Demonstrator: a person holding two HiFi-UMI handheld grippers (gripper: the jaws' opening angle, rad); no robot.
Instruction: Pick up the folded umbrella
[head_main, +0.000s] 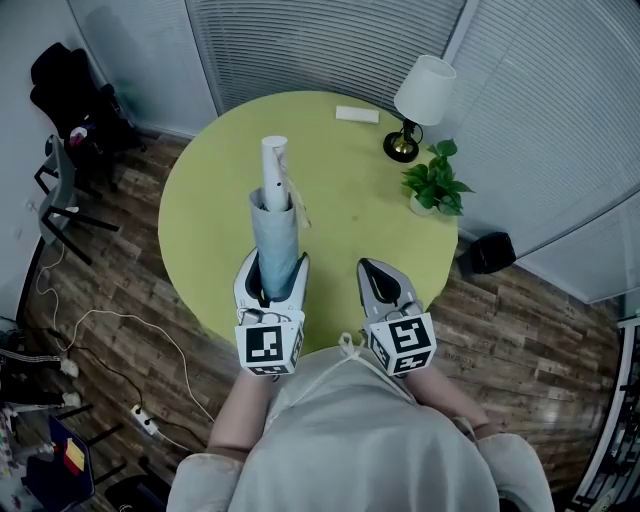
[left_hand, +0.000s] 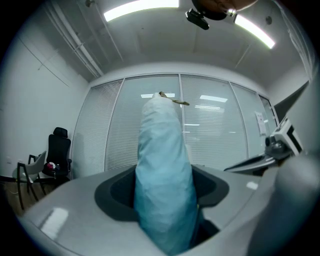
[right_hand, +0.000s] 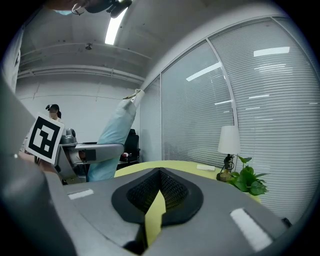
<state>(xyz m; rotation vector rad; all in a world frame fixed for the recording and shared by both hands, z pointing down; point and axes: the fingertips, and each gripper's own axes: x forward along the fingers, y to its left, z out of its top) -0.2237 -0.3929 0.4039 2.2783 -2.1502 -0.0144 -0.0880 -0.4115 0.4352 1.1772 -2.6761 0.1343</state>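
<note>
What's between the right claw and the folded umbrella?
Only bare green table separates the right claw from the folded umbrella in the head view.

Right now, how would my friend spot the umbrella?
Find the round yellow-green table. At its near edge, the left tool grips the folded umbrella, which sticks up. It is the only long pale-blue bundle with a white end; the lamp and plant sit far across.
</note>
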